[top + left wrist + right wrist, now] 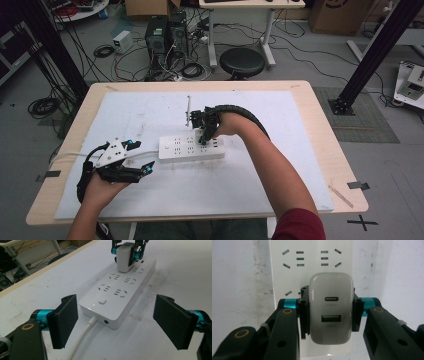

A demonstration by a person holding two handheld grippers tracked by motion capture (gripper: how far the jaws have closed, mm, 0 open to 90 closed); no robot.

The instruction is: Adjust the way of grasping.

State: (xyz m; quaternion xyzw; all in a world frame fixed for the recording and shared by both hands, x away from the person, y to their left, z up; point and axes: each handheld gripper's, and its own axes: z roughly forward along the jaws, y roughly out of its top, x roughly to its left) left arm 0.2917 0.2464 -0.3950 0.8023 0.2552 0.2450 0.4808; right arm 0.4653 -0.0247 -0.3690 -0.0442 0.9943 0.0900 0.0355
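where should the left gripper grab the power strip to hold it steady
Grip the power strip across its two long sides at the near end, by the switch, coming from above and straddling the cable. That end lies between the open left gripper; the far end is taken by the charger in the right gripper.

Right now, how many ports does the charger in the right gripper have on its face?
2. On the charger, a USB-C port sits above a larger rectangular USB port; other faces are hidden.
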